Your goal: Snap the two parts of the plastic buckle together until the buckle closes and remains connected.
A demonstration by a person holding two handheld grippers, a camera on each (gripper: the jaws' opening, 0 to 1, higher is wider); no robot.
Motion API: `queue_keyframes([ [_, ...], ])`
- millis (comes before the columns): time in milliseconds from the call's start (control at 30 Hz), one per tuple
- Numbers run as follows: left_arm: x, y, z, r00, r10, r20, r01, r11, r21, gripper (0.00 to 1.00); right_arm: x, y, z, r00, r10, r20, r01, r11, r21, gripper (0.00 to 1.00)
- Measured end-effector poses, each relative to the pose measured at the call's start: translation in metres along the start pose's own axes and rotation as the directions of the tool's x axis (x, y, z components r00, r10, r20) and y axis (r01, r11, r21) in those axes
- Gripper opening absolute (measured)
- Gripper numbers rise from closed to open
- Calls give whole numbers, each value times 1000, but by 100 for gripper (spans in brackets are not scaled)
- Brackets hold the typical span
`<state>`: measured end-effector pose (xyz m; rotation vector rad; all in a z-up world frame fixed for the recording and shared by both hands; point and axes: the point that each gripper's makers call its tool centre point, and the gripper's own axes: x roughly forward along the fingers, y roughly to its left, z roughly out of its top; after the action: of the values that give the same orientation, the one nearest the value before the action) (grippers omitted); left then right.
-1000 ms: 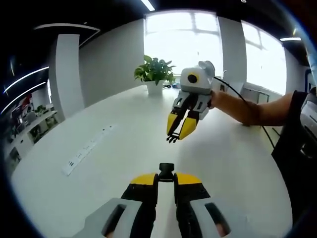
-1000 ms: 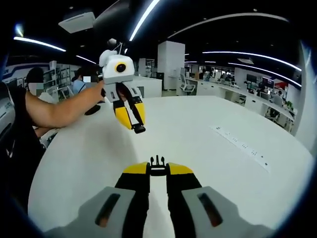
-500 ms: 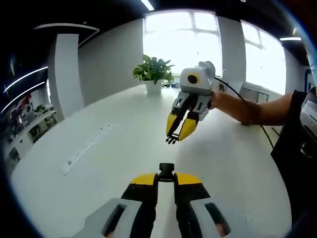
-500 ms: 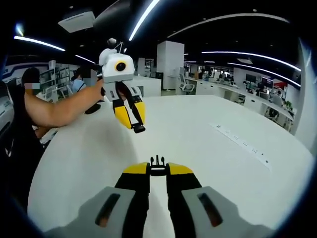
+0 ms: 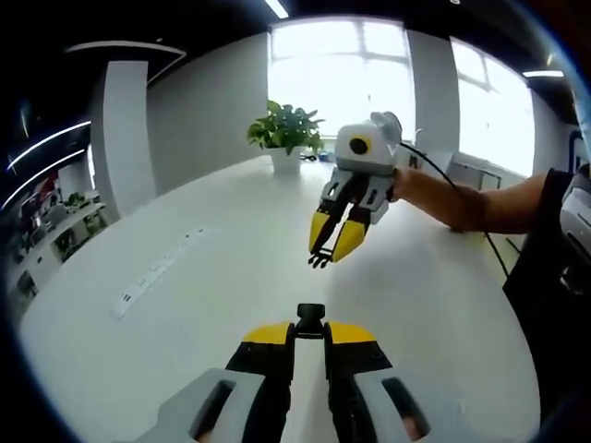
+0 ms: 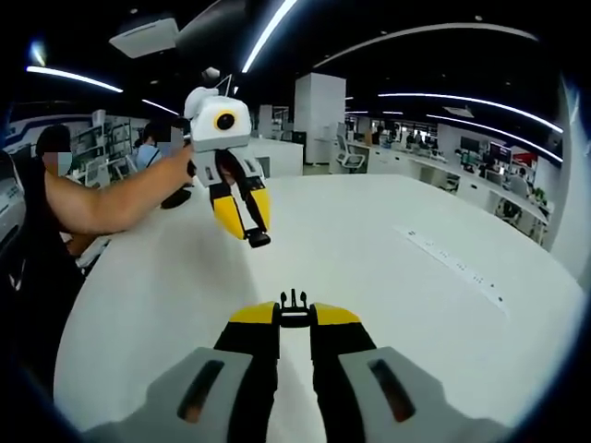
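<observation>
In the left gripper view my left gripper (image 5: 309,330) is shut on the black socket half of the buckle (image 5: 310,317), which pokes out past its yellow tips. Across from it my right gripper (image 5: 325,254) hangs in the air, shut on the pronged half (image 5: 319,260). In the right gripper view my right gripper (image 6: 294,314) holds that pronged buckle half (image 6: 294,305), prongs pointing forward. My left gripper (image 6: 254,235) faces it from the upper left with the socket half (image 6: 259,240) at its tips. The two halves are apart, held above the white table (image 6: 369,249).
A white power strip (image 5: 157,274) lies on the table, also seen as the power strip (image 6: 452,265) at the right. A potted plant (image 5: 287,138) stands at the table's far end. A person's forearm (image 5: 462,198) and dark-clothed body are at the right edge.
Both grippers have barely moved; the views have shifted only slightly. The gap between the buckle halves is unchanged.
</observation>
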<state>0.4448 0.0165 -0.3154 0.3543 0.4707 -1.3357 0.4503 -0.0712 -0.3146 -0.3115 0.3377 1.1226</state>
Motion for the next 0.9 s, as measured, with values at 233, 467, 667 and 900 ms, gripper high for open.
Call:
queue_keyframes([
  [233, 0, -3, -4, 1000, 4, 9, -3, 1000, -9, 11, -3, 2, -2, 1000, -4, 5, 4, 1000, 6, 12],
  [467, 2, -7, -4, 1000, -1, 4, 1, 1000, -5, 11, -3, 5, -4, 1000, -3, 5, 3, 1000, 10, 12],
  [667, 1, -10, -6, 1000, -1, -17, 1, 1000, 2, 11, -3, 7, -7, 1000, -1, -4, 1, 1000, 7, 12],
  [900, -4, -10, -5, 1000, 6, -5, -6, 1000, -1, 11, -3, 12, -2, 1000, 4, -1, -4, 1000, -1, 12],
])
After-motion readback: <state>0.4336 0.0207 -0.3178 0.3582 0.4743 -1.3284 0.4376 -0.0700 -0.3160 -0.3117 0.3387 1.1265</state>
